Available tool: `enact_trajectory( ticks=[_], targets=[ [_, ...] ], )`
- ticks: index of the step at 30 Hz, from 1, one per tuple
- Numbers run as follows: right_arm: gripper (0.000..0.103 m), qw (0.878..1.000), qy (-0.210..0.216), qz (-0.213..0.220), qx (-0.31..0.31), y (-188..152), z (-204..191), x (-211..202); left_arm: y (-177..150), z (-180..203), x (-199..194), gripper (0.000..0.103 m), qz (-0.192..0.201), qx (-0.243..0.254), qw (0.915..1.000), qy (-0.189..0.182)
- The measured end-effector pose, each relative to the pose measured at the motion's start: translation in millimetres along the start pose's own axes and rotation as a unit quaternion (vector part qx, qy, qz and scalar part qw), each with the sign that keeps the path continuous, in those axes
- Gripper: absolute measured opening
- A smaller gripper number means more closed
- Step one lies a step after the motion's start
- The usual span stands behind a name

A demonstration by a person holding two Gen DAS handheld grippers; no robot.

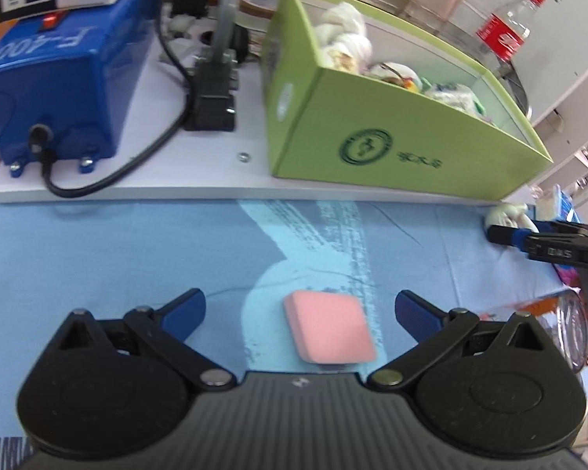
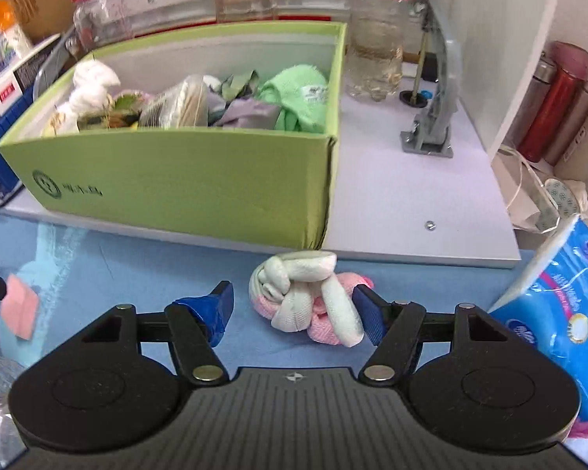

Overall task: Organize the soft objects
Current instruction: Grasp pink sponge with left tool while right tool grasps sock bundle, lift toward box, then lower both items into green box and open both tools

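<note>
A pink square sponge (image 1: pixel 327 327) lies on the blue cloth between the open fingers of my left gripper (image 1: pixel 300 313); it also shows in the right wrist view (image 2: pixel 19 307). A knotted white and pink sock bundle (image 2: pixel 307 297) lies on the cloth between the open fingers of my right gripper (image 2: pixel 298 311), its right side against the right finger. The bundle (image 1: pixel 507 213) and right gripper (image 1: pixel 529 237) show at the right in the left wrist view. A green box (image 2: pixel 184 176) on the white board holds several soft items; it also shows in the left wrist view (image 1: pixel 372 133).
A blue F-400 machine (image 1: pixel 58 78) with a black cable stands left on the white board (image 1: pixel 176 156). Bottles (image 2: pixel 376 27) and jars stand behind the box. A blue tissue pack (image 2: pixel 560 313) lies at the right. A grey clamp stand (image 2: pixel 435 117) stands right of the box.
</note>
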State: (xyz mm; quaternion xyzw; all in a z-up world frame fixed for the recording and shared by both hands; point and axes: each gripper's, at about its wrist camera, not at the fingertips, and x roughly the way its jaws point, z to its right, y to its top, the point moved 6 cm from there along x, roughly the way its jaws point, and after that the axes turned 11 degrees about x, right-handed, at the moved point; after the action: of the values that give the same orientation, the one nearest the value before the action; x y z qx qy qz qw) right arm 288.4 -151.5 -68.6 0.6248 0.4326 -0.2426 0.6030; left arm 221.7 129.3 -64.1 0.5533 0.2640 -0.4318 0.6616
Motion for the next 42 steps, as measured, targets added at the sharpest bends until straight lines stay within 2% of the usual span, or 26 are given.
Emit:
enact_trajectory(
  ticks=[3, 7, 13, 17, 19, 21, 22, 23, 24, 25, 26, 30, 33, 35, 38, 42],
  targets=[
    [0.056, 1.000, -0.001, -0.003, -0.008, -7, 2, 7, 2, 12, 11, 0.102, -0.020, 0.024, 0.9994, -0.014],
    [0.057, 1.000, 0.005, 0.013, -0.019, -8, 1, 5, 6, 22, 21, 0.102, -0.025, 0.068, 0.9971, 0.022],
    [0.064, 0.999, 0.013, 0.042, -0.019, -7, 2, 7, -3, 28, 22, 0.101, -0.033, 0.122, 0.9913, 0.034],
    [0.067, 0.998, 0.008, 0.056, -0.015, -6, 0, 7, -6, 25, 17, 0.088, -0.017, 0.133, 0.9902, 0.037],
    [0.068, 0.998, 0.010, 0.062, -0.018, -7, 0, 7, -8, 23, 12, 0.068, -0.010, 0.141, 0.9894, 0.036],
    [0.068, 0.997, 0.014, 0.066, -0.021, -8, 1, 6, -9, 20, 6, 0.054, -0.001, 0.139, 0.9897, 0.037],
    [0.063, 0.997, 0.013, 0.067, -0.021, -8, 2, 5, -9, 18, 2, 0.045, 0.002, 0.132, 0.9907, 0.035],
    [0.059, 0.997, 0.013, 0.070, -0.019, -8, 2, 3, -10, 14, -1, 0.045, 0.004, 0.114, 0.9931, 0.027],
    [0.041, 0.997, 0.016, 0.074, -0.018, -8, 3, 1, -11, 10, -4, 0.044, 0.008, 0.100, 0.9947, 0.023],
    [0.027, 0.997, 0.018, 0.077, -0.018, -8, 4, -2, -12, 6, -8, 0.044, 0.015, 0.090, 0.9955, 0.025],
    [0.026, 0.997, 0.026, 0.074, -0.012, -8, 6, -4, -13, 2, -11, 0.044, 0.021, 0.080, 0.9962, 0.028],
    [0.025, 0.995, 0.060, 0.079, 0.003, -12, 10, -21, -11, -8, -31, 0.044, 0.041, 0.042, 0.9982, -0.006],
    [0.025, 0.991, 0.083, 0.101, 0.000, -6, 5, -49, 7, -5, -54, 0.044, 0.074, 0.044, 0.9961, -0.020],
    [0.025, 0.987, 0.094, 0.129, -0.005, 9, -1, -72, 28, 0, -72, 0.044, 0.100, 0.047, 0.9934, -0.031],
    [0.026, 0.980, 0.107, 0.169, -0.019, 41, -16, -100, 69, 12, -87, 0.044, 0.134, 0.059, 0.9889, -0.028],
    [0.027, 0.976, 0.101, 0.191, -0.039, 87, -37, -101, 121, 29, -85, 0.044, 0.155, 0.067, 0.9850, -0.034]
  ],
)
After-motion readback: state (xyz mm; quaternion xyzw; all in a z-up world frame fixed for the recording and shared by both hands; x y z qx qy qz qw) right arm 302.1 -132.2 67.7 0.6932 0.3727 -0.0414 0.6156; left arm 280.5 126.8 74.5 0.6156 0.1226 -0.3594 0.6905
